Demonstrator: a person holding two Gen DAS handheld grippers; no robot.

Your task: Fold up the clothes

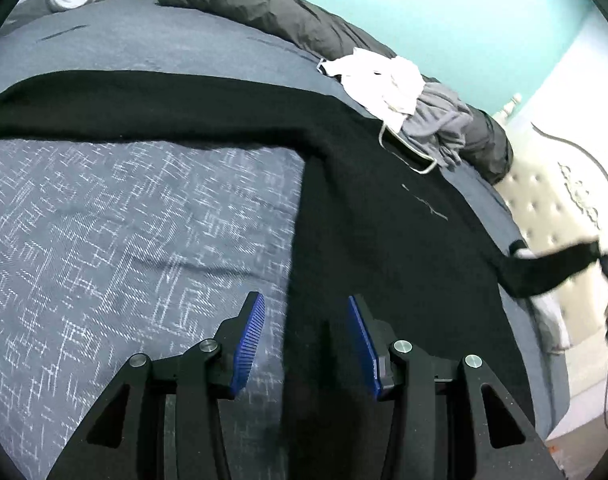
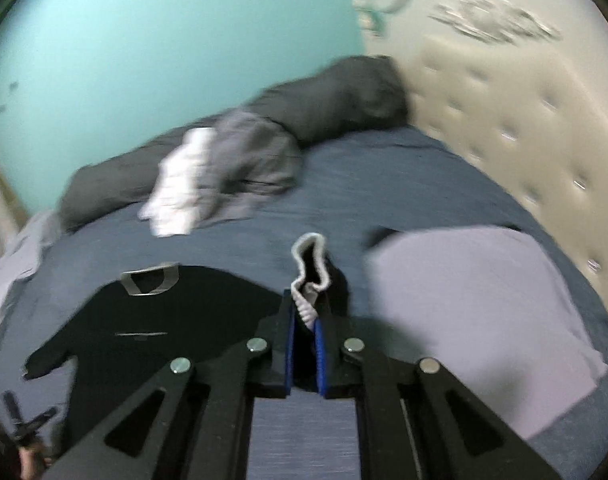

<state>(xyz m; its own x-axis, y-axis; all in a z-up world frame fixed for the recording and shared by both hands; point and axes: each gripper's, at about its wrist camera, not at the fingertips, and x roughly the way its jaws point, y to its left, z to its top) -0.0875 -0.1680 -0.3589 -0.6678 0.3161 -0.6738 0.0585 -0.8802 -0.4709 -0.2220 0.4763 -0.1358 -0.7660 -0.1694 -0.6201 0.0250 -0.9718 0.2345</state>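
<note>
Folding barely begun: my right gripper [image 2: 304,316], fingers pinched on a sleeve cuff [image 2: 309,260], lifts it off the black sweater [image 1: 383,220] spread on the bed [image 1: 124,220]; left gripper [image 1: 304,340] hovers spread; heaped clothes [image 1: 403,96] wait.

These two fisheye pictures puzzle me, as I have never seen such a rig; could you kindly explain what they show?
A person holds a two-finger gripper in each hand, and a camera on each looks along its fingers. In the left wrist view, the left gripper stands open, holding nothing, over a black sweater spread on the bed. In the right wrist view, the right gripper is shut on the sweater's white-edged sleeve cuff. A pile of unfolded clothes lies further back, and a folded lilac garment to the right.
</note>
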